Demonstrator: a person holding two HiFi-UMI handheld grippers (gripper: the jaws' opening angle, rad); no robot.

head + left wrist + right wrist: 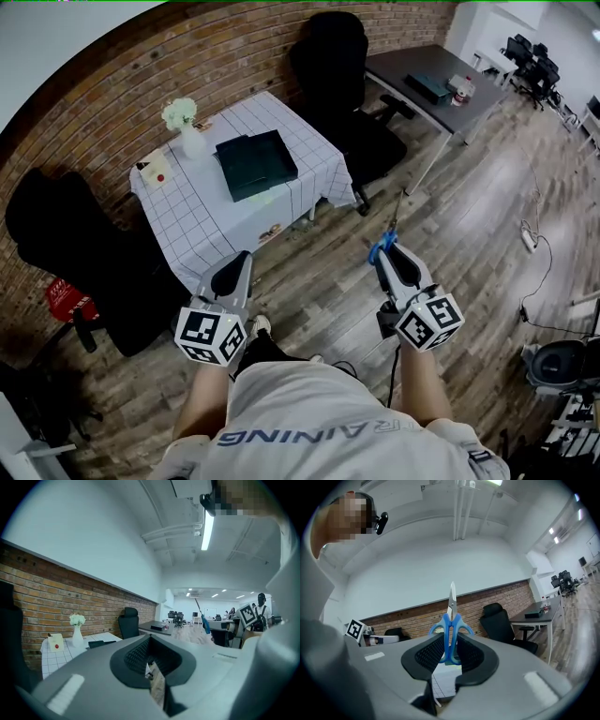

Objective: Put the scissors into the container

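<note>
Right gripper point(388, 255) point(451, 649): its tongs are clamping the blue handles of the scissors point(386, 236) point(451, 623). In the right gripper view the scissors are standing upright between the pads, with the blades closed and the tip pointing straight up, out past the tongs. In the head view their long axis is running in line with the gripper, away from the person, with the handles nearest the tongs and the thin blades pointing towards the far side of the room. The scissors are hanging over the wooden floor point(441, 225), well apart from the desk point(202, 220).

Left gripper point(242, 259) point(152, 652): its tongs are sitting drawn together with nothing between them, and it is hovering near the front edge of the desk.

Container point(256, 164) point(101, 643): a dark, shallow box that is lying flat on the checked cloth of the desk. A white vase of flowers point(187, 131) is standing just beside its far left corner.
</note>
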